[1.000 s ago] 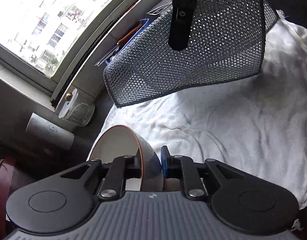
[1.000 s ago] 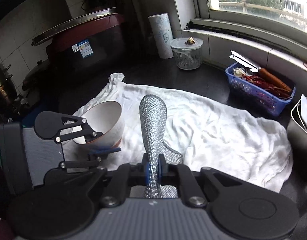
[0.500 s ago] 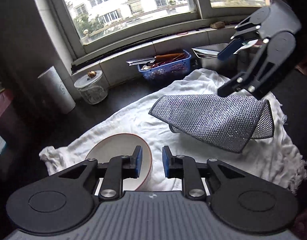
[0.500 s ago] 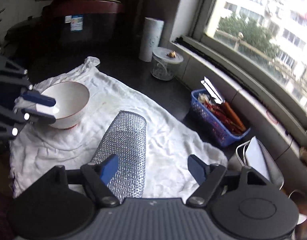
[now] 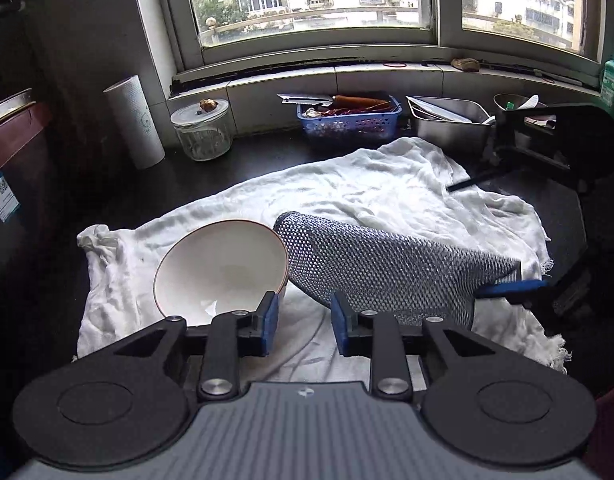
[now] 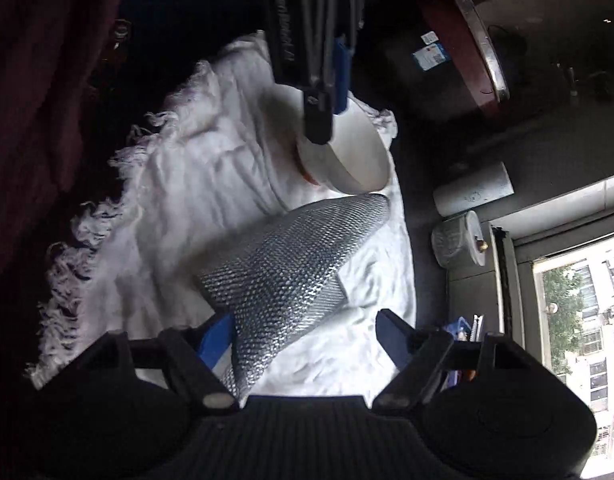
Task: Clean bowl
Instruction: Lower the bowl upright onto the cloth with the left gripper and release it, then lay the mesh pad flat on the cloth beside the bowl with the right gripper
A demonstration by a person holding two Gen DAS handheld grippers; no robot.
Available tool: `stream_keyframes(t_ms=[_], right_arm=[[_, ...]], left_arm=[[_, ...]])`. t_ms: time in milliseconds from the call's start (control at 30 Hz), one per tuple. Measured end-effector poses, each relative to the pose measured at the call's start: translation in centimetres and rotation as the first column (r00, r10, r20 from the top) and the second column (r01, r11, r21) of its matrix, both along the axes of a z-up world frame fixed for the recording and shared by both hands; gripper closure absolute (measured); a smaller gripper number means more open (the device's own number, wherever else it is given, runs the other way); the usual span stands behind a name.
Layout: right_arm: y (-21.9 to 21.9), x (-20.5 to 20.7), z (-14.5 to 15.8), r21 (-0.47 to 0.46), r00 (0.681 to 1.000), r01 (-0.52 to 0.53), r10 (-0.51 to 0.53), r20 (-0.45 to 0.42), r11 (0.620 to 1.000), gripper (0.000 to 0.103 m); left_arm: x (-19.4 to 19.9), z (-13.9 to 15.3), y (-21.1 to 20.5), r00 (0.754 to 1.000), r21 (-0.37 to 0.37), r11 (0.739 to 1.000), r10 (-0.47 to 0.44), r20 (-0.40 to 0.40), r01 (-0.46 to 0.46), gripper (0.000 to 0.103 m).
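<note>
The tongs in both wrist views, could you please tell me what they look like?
Both look alike. The left tongs have black linkage arms with silver pivot screws, two round black discs, a grey ribbed body with a small logo, and blue pads on the fingertips. The right tongs show the same black arms, ribbed body and blue pads.

dark counter (image 5: pixel 155 192), white cloth (image 5: pixel 367 184), glass jar (image 5: pixel 202 132), blue basket (image 5: pixel 349 122)

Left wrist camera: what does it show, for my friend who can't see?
A white bowl and a silver mesh cloth lie on a white towel by a window. The open left gripper has just been opening, nothing between its fingers.
</note>
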State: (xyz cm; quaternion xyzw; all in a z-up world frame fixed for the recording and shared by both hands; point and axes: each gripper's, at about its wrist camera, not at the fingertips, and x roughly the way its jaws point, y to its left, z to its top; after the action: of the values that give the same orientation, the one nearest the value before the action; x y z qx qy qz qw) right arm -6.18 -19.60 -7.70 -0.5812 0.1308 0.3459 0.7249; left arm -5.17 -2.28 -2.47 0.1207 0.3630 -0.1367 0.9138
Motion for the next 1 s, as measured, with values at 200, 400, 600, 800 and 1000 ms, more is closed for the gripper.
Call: stream_keyframes(t_ms=[200, 400, 600, 800, 1000], right_arm=[[-2.0, 2.5, 1.6, 0.034, 0.993, 0.120, -0.120, -0.002, 0.992, 0.024], [-2.6, -1.1, -0.1, -0.049, 0.993, -0.105, 0.102, -0.053, 0.993, 0.024], [-0.5, -1.3, -1.4, -0.070, 0.983, -0.184, 0.183, -0.023, 0.980, 0.038], [1.3, 0.0, -0.6, 0.022, 0.991, -0.073, 0.075, -0.109, 0.997, 0.090], [0.1, 5.0, 6.6, 0.442, 0.886, 0.364, -0.159, -0.435, 0.820, 0.102]], left_arm=[[-0.9, 0.3, 0.8, 0.997, -0.007, 0.997, 0.071, -0.011, -0.071, 0.075], [-1.4, -0.1, 1.4, 0.993, -0.029, 0.994, 0.107, -0.056, -0.108, 0.075], [-1.5, 0.0, 1.8, 0.991, -0.036, 0.993, 0.111, -0.070, -0.114, 0.074], [-1.7, -0.5, 3.0, 0.987, -0.056, 0.990, 0.124, -0.103, -0.131, 0.074], [-0.5, -0.8, 4.2, 0.986, -0.088, 0.989, 0.107, -0.128, -0.119, 0.074]])
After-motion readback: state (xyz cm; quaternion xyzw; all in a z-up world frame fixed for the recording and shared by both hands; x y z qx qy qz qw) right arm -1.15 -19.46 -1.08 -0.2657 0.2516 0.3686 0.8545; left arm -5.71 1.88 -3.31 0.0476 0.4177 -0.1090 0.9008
